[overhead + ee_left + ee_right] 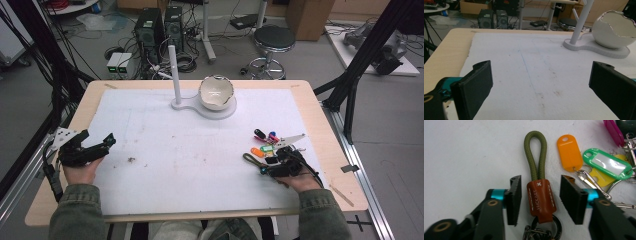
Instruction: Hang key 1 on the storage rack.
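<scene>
- High view: the right tongs [274, 161] sit over the keychain cluster near the tabletop's right edge; the left tongs [95, 146] rest spread near the left edge.
- Left gripper view: jaws wide apart over bare white mat [536, 75], idle.
- Right gripper view: jaws spread either side of the olive-cord keychain with brown leather sleeve [541, 197], not touching; closing could snag the orange plastic key tag [569, 152] or slip off the leather.

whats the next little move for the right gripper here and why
Probably close the right gripper on the brown leather tab of the keychain. Its fingers already stand open on either side of the tab with small gaps, the olive cord loop pointing away, so nothing needs realigning first.
</scene>
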A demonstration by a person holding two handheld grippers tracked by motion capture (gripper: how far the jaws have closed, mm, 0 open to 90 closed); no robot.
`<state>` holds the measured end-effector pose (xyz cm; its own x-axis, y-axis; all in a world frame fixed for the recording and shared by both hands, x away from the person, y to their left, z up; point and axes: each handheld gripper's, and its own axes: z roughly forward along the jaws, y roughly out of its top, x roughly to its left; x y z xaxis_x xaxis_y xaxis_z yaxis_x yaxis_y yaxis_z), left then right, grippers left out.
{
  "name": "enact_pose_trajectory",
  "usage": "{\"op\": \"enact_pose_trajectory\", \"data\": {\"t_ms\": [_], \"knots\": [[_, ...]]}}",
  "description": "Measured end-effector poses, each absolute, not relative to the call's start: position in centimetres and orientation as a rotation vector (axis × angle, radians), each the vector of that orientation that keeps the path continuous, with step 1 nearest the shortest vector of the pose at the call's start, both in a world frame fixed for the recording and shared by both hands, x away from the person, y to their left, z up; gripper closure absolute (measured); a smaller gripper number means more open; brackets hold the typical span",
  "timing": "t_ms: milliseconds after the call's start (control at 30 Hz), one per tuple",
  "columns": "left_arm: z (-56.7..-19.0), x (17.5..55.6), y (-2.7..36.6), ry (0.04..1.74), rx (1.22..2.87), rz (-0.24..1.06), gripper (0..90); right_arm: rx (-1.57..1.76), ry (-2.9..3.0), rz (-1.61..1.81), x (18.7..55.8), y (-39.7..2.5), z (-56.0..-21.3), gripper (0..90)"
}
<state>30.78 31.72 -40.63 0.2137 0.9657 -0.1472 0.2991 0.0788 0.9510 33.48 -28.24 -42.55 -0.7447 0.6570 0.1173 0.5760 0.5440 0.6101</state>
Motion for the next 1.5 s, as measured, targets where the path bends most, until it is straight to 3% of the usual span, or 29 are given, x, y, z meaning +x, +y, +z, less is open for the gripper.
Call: {"op": "enact_pose_trajectory", "data": {"t_ms": [67,367,1033,1500], "knots": [[-40.6,30.8,31.7,1.285,1.433,0.795,5.6,1.051,2.655,0.968,33.5,-28.2,-42.5,64.5],[-40.6,30.8,31.8,1.284,1.43,0.796,5.6,1.044,2.659,0.944,33.4,-28.0,-42.4,72.0],[-40.6,30.7,31.9,1.284,1.409,0.781,5.6,1.084,2.615,0.99,33.4,-27.6,-42.0,73.2],[-40.6,30.3,32.3,1.288,1.36,0.758,5.6,1.076,2.509,1.106,34.2,-26.3,-38.7,73.2]]}}
